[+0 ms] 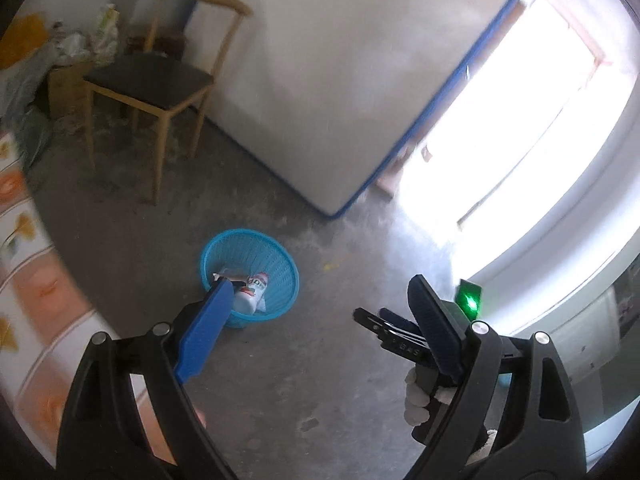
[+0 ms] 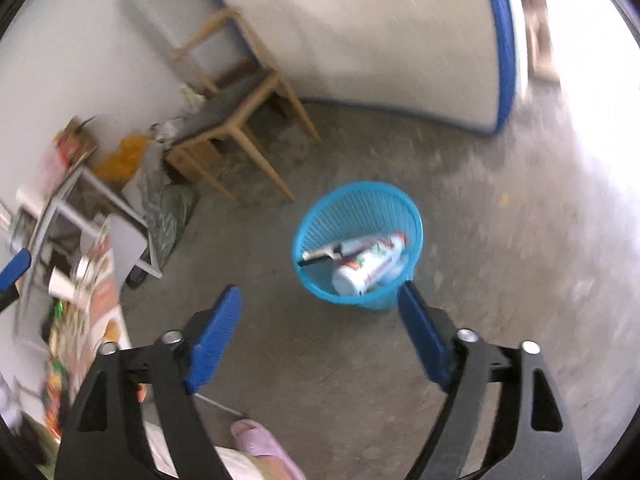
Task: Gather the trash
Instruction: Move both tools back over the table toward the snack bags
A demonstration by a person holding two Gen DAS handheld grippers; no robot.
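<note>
A blue mesh basket [image 1: 280, 264] stands on the concrete floor with a white printed bottle [image 1: 250, 296] and a dark flat wrapper lying in it. My left gripper [image 1: 320, 288] hangs open above the floor, its left finger overlapping the basket's near rim, nothing between its pads. In the right wrist view the same basket [image 2: 352, 208] holds the bottle [image 2: 368, 264] and the dark item [image 2: 320, 255]. My right gripper [image 2: 320, 292] is wide open and empty, just short of the basket. A gloved hand [image 1: 416, 396] holds the right gripper's handle.
A wooden chair [image 1: 148, 80] stands behind the basket. A white mattress with blue trim [image 1: 340, 80] leans on the wall. A cluttered table [image 2: 80, 280] with a paper cup sits at left. A pink slipper [image 2: 256, 436] is below. Bright doorway at right.
</note>
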